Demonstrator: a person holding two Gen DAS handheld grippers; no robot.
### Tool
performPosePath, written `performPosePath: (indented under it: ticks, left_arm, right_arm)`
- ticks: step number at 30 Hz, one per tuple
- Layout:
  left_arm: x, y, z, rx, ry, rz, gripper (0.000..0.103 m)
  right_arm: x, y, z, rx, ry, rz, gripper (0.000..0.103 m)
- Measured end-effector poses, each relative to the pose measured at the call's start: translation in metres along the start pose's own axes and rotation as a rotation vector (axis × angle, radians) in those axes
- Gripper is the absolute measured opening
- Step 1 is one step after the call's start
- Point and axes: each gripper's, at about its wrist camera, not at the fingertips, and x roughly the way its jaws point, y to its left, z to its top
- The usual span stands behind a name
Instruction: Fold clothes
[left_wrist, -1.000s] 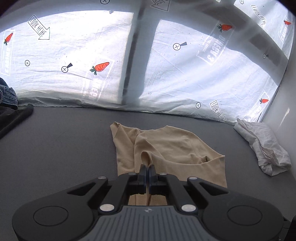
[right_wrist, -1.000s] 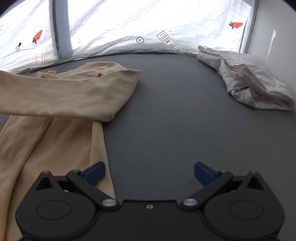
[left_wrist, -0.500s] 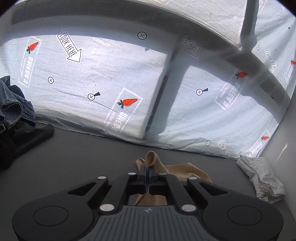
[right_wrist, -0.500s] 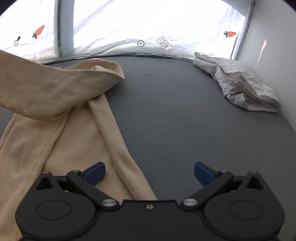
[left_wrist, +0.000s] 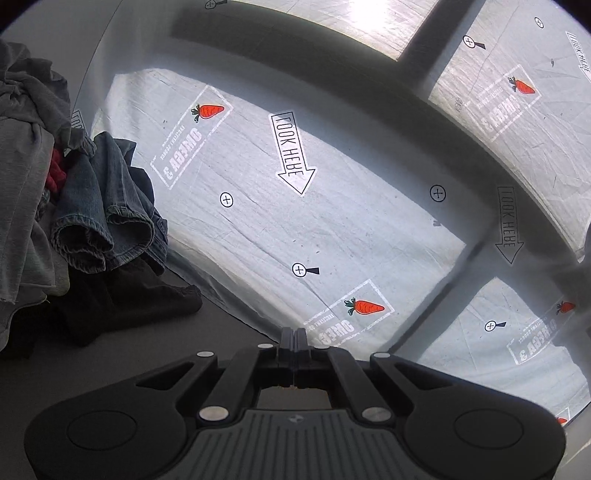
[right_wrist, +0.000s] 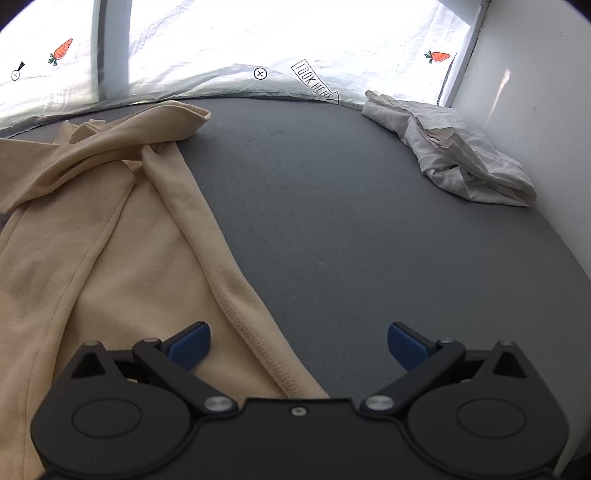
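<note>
A beige long-sleeved garment (right_wrist: 110, 236) lies spread and partly lifted on the grey table (right_wrist: 351, 221), filling the left half of the right wrist view. My right gripper (right_wrist: 298, 341) is open over its ribbed hem edge, the left blue fingertip (right_wrist: 188, 341) above the cloth, the right one above bare table. My left gripper (left_wrist: 294, 338) is shut and tilted up toward the printed white sheet (left_wrist: 332, 206). Only a sliver of beige cloth (left_wrist: 291, 387) shows behind its shut fingers.
A pile of clothes with blue jeans (left_wrist: 107, 221), grey cloth (left_wrist: 26, 177) and a black garment (left_wrist: 122, 299) sits at the left. A crumpled white garment (right_wrist: 458, 158) lies at the far right by the white wall (right_wrist: 535, 110).
My left gripper has swung up and to the left, so the beige garment dropped out of its view and the clothes pile came in. The garment has shifted toward my right gripper.
</note>
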Motion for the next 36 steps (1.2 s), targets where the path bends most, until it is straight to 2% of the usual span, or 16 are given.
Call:
performPosePath:
  ticks: [3, 6, 7, 9, 11, 12, 14, 16, 18, 22, 25, 30, 33, 34, 35, 36]
  left_arm:
    - [0.004, 0.018, -0.004, -0.001, 0.045, 0.05, 0.0]
    - [0.012, 0.026, -0.026, 0.067, 0.134, 0.119, 0.0]
    - [0.015, 0.028, -0.034, 0.086, 0.163, 0.134, 0.003]
    - [0.022, 0.031, -0.052, 0.121, 0.228, 0.143, 0.013]
    - [0.031, 0.03, -0.071, 0.169, 0.296, 0.15, 0.036]
    - [0.036, 0.029, -0.08, 0.195, 0.325, 0.152, 0.04]
    - [0.045, 0.026, -0.095, 0.237, 0.375, 0.151, 0.057]
    - [0.054, 0.022, -0.107, 0.27, 0.416, 0.145, 0.067]
    - [0.065, 0.017, -0.113, 0.285, 0.435, 0.131, 0.069]
    - [0.094, 0.007, -0.123, 0.344, 0.451, 0.142, 0.08]
    - [0.116, 0.002, -0.127, 0.398, 0.467, 0.162, 0.081]
    - [0.151, 0.003, -0.139, 0.427, 0.515, 0.178, 0.084]
    - [0.15, 0.0, -0.146, 0.467, 0.467, 0.154, 0.083]
    - [0.149, -0.002, -0.148, 0.485, 0.448, 0.147, 0.066]
    - [0.147, -0.004, -0.15, 0.505, 0.428, 0.145, 0.046]
    - [0.145, -0.005, -0.149, 0.515, 0.417, 0.141, 0.038]
  right_arm:
    - [0.003, 0.002, 0.003, -0.009, -0.002, 0.008, 0.103]
    - [0.004, 0.006, 0.005, -0.022, -0.009, 0.015, 0.103]
    - [0.004, 0.007, 0.005, -0.024, -0.012, 0.017, 0.103]
    - [0.004, 0.008, 0.004, -0.022, -0.016, 0.02, 0.103]
    - [0.005, 0.005, 0.002, 0.005, -0.016, 0.031, 0.103]
    - [0.005, 0.002, 0.001, 0.023, -0.015, 0.039, 0.103]
    - [0.007, -0.003, -0.001, 0.064, -0.017, 0.061, 0.103]
    - [0.01, -0.009, -0.004, 0.112, -0.017, 0.087, 0.103]
    - [0.013, -0.015, -0.008, 0.172, -0.02, 0.116, 0.103]
    - [0.015, -0.013, -0.011, 0.175, -0.051, 0.108, 0.103]
    - [0.018, -0.012, -0.011, 0.182, -0.079, 0.103, 0.103]
    - [0.019, -0.012, -0.016, 0.189, -0.13, 0.098, 0.103]
    - [0.019, -0.011, -0.019, 0.192, -0.151, 0.097, 0.103]
    - [0.019, -0.011, -0.019, 0.191, -0.151, 0.097, 0.103]
    - [0.019, -0.011, -0.019, 0.192, -0.151, 0.097, 0.103]
    - [0.019, -0.012, -0.02, 0.192, -0.152, 0.097, 0.103]
